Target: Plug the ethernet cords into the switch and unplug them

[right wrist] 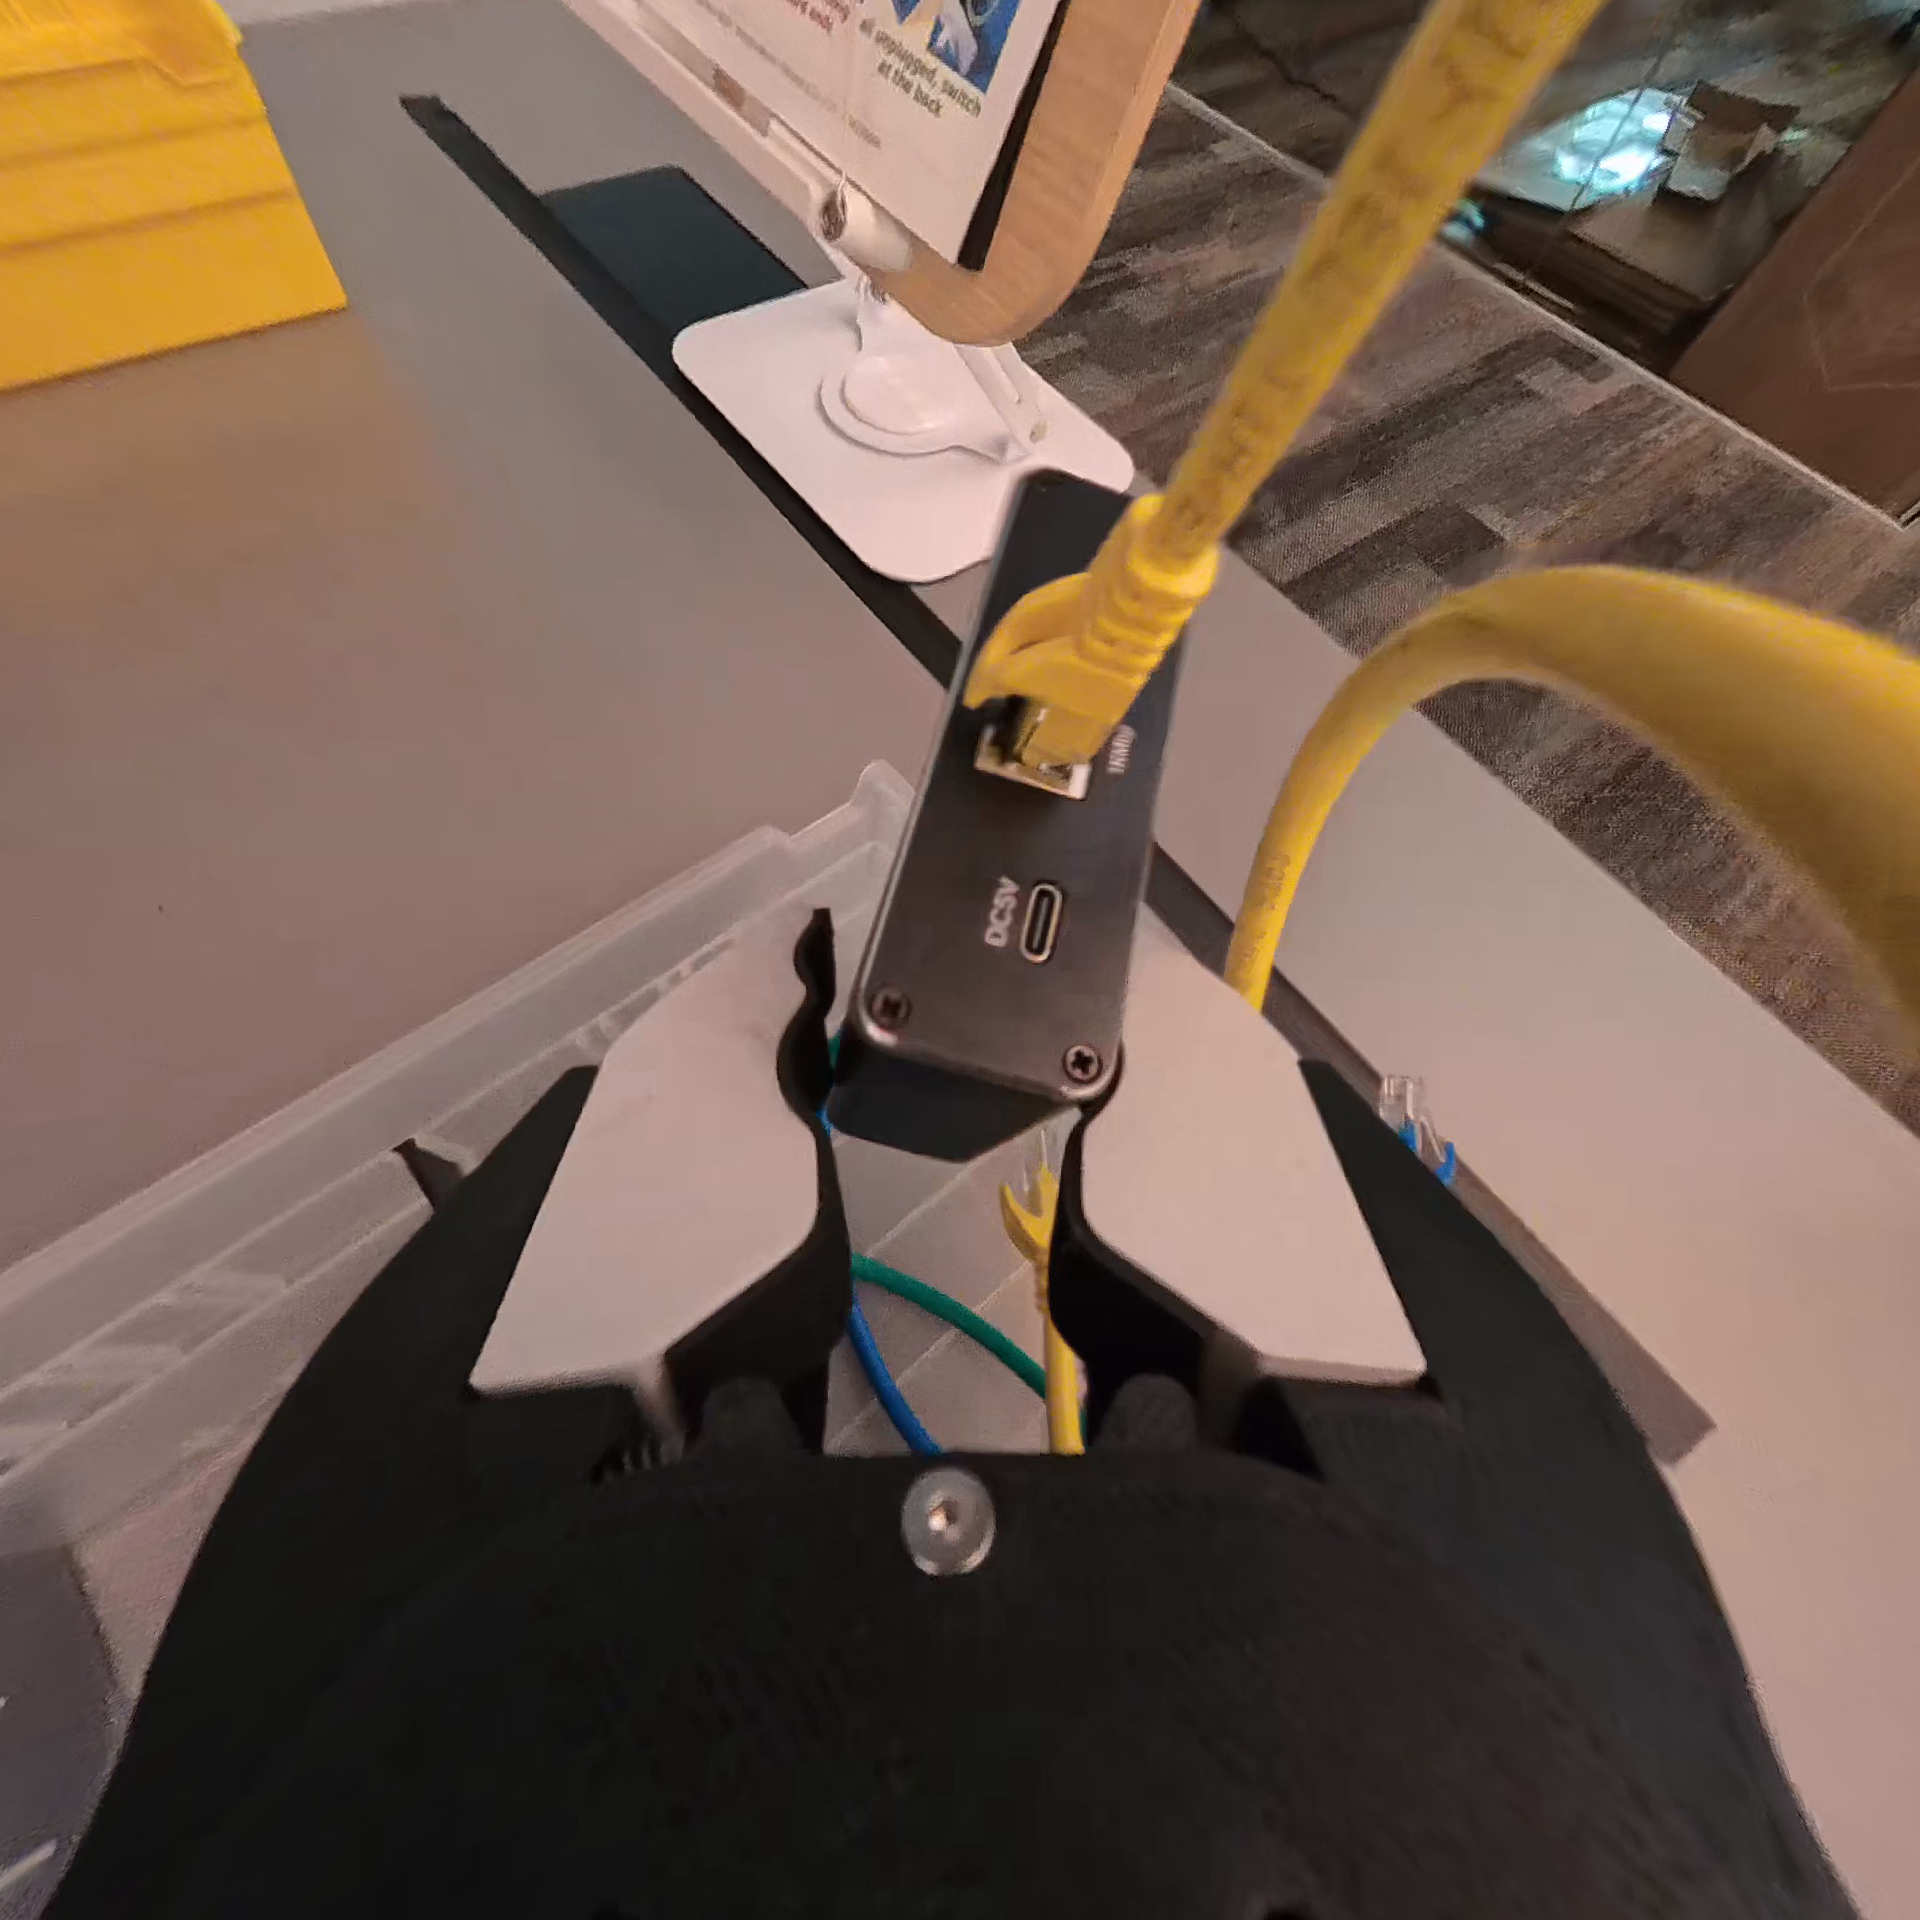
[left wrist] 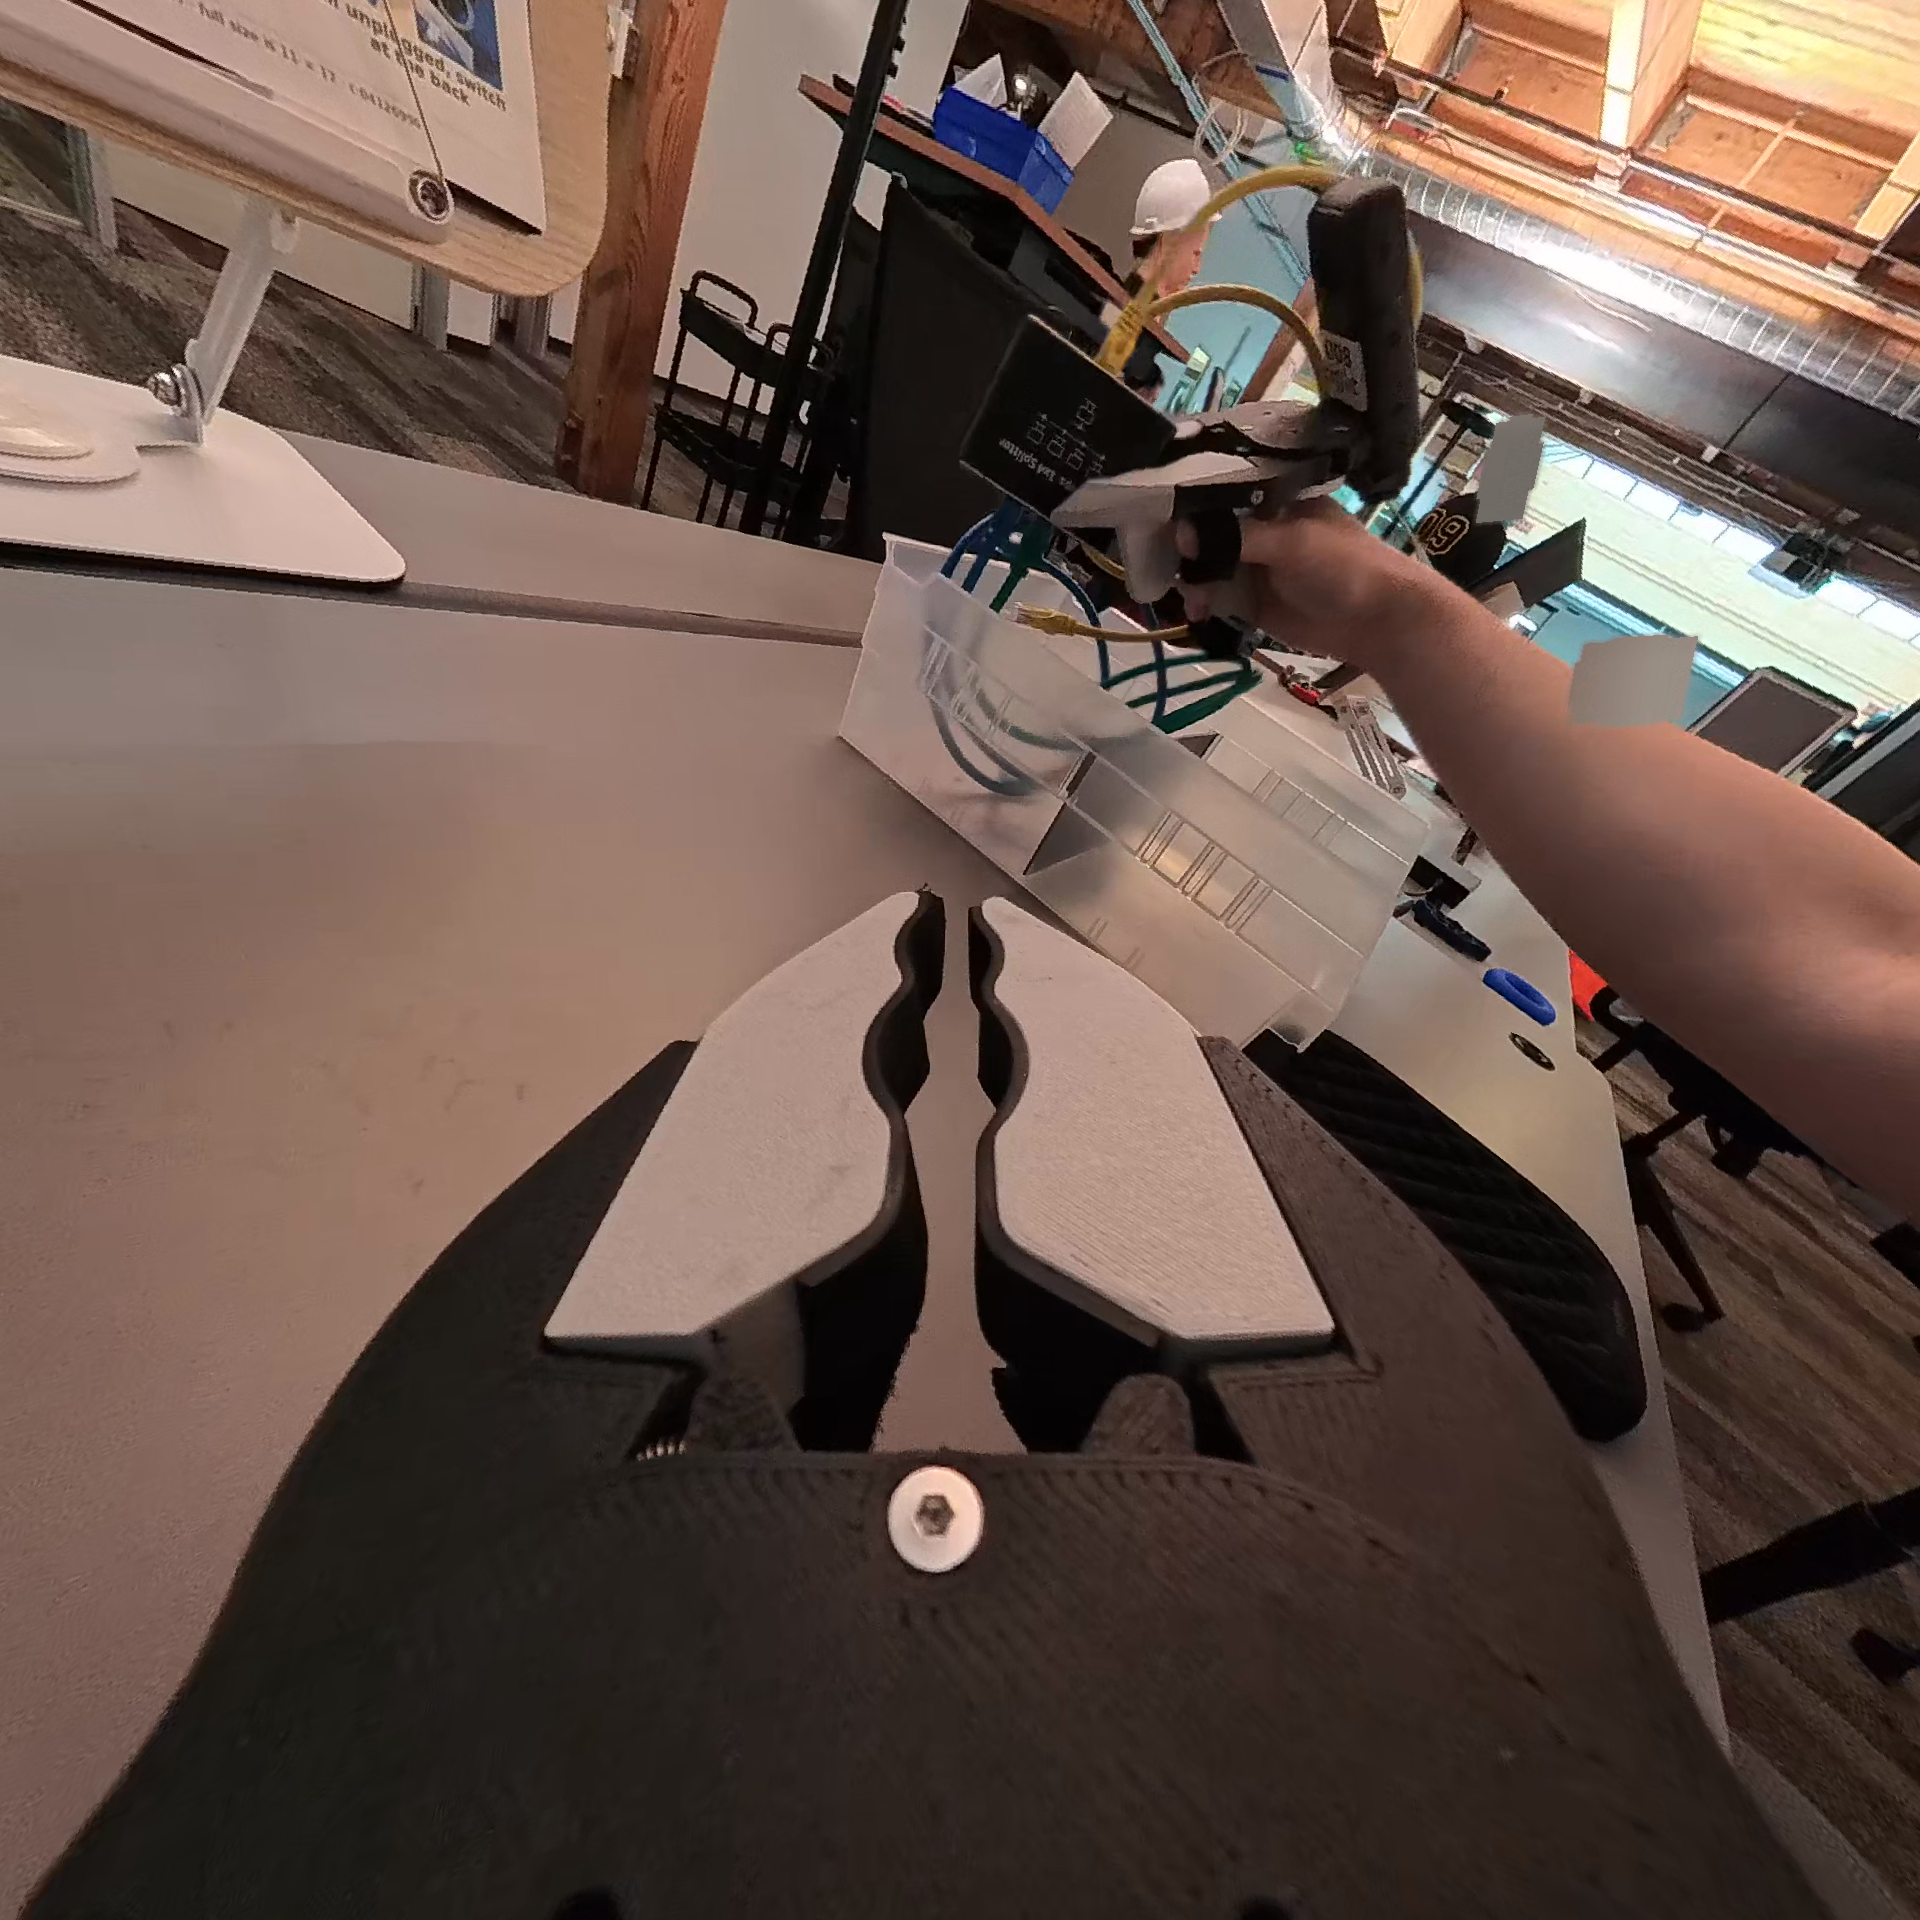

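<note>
The switch (right wrist: 1023, 831), a small black box, is held clamped by its near end between the fingers of the right gripper (right wrist: 951, 1049) and is lifted clear of the table (right wrist: 312, 727), above the clear plastic bin (right wrist: 499, 1039) that lies under and behind that gripper. One yellow ethernet cord (right wrist: 1101, 644) is seated in a port on the face turned toward the camera, ahead of the fingertips, and its cable arcs up and back past the gripper's right side. A blue cord (right wrist: 883, 1371) and a green cord (right wrist: 966, 1320) are seen loose in the bin below the jaws, with another yellow plug end hanging there, so most of the plugging is judged still to be done, and all of the unplugging. The ports on the switch's other faces cannot be checked from these views. The left gripper (left wrist: 956, 914) is held low over the table, its fingers drawn nearly together with only a slim gap and nothing between them; the bin lies ahead and to its right, the switch higher up beyond it.
</note>
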The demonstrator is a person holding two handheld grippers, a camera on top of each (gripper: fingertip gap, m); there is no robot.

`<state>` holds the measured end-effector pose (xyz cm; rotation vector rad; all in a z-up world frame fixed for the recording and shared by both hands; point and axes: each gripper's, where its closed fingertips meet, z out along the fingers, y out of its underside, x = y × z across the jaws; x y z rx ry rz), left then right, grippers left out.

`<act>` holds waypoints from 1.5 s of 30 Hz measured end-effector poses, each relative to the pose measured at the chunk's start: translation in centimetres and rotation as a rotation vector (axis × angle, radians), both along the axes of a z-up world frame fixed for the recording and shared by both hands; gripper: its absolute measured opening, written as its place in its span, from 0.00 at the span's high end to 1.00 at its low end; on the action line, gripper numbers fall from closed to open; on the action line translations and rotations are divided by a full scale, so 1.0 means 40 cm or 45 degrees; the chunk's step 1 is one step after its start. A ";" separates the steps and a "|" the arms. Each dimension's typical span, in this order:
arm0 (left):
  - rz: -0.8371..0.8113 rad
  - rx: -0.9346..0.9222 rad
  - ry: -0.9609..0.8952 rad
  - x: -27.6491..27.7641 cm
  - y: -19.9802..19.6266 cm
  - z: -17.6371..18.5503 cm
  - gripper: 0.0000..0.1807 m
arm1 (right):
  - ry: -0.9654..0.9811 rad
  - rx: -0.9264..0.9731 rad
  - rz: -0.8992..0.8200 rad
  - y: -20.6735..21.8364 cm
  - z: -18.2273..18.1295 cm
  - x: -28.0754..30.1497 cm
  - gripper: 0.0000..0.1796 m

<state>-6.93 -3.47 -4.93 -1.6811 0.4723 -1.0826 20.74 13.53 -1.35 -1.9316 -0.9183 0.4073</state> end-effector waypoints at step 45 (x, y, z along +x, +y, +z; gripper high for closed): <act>-0.050 -0.023 0.032 0.024 -0.014 -0.011 0.98 | -0.696 -0.257 -0.541 -0.012 -0.078 0.256 0.67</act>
